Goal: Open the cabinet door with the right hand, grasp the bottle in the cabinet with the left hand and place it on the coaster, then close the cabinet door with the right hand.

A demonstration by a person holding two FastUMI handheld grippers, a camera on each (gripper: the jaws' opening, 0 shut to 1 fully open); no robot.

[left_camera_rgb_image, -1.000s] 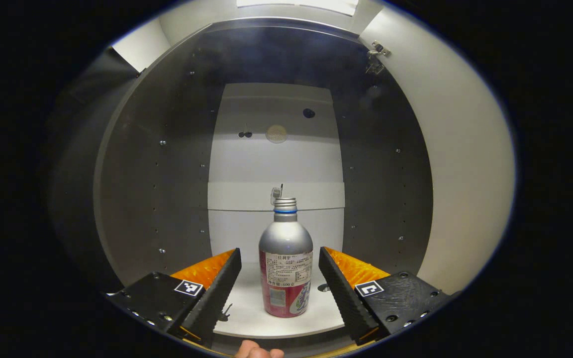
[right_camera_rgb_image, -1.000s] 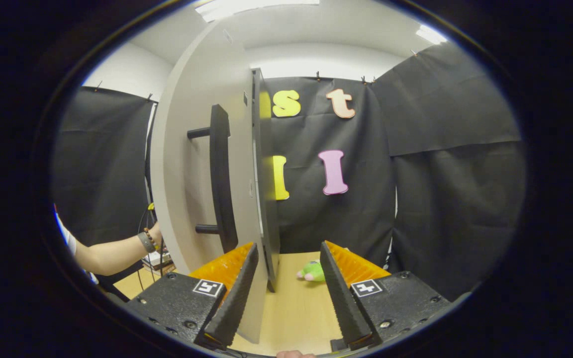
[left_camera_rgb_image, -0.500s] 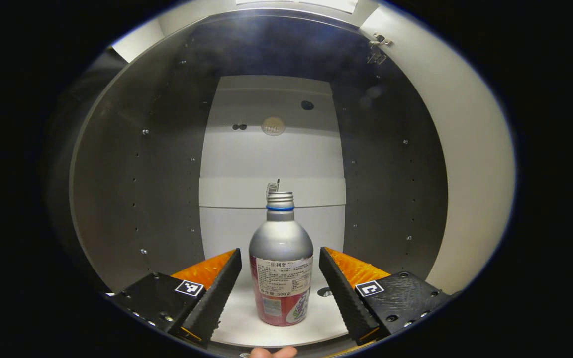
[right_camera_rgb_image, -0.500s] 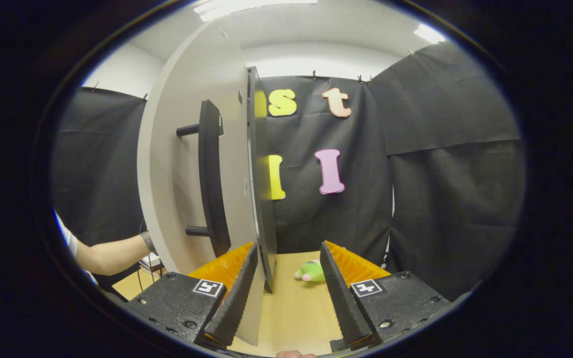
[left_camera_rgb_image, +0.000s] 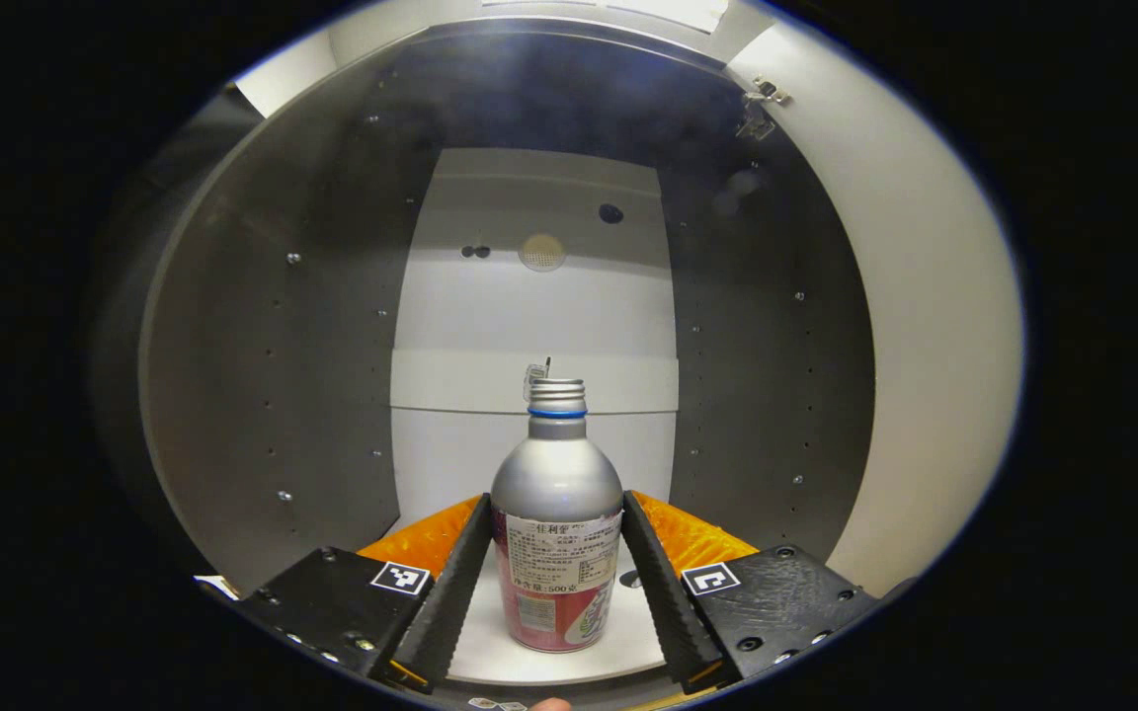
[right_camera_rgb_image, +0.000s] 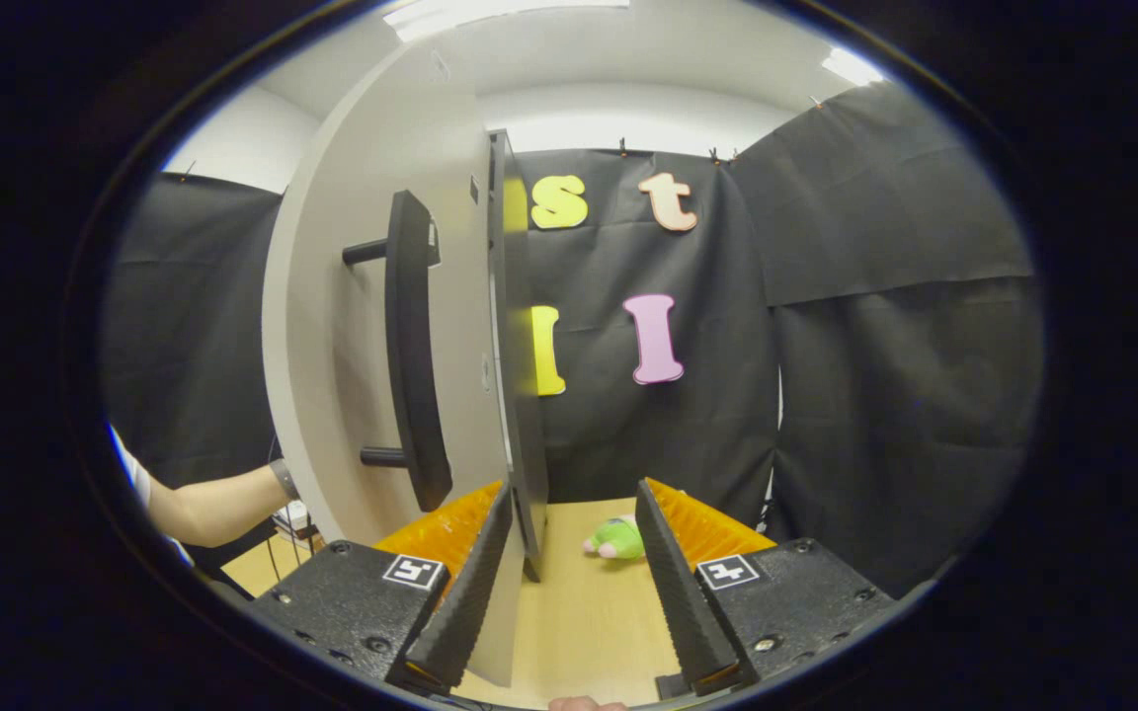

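Inside the cabinet (left_camera_rgb_image: 776, 326), one bottle (left_camera_rgb_image: 556, 533) stands upright on the white shelf (left_camera_rgb_image: 475, 632), between the fingers of the left hand-held gripper (left_camera_rgb_image: 554, 583). Both pads lie against its sides or just off them; I cannot tell whether they press. Dark side walls stand well clear on either side. The right hand-held gripper (right_camera_rgb_image: 569, 573) is spread wide, holding nothing, the edge of the open cabinet door (right_camera_rgb_image: 371, 336) between its fingers, touching the left one. One green toy (right_camera_rgb_image: 618, 538) lies ahead on the counter (right_camera_rgb_image: 579, 622).
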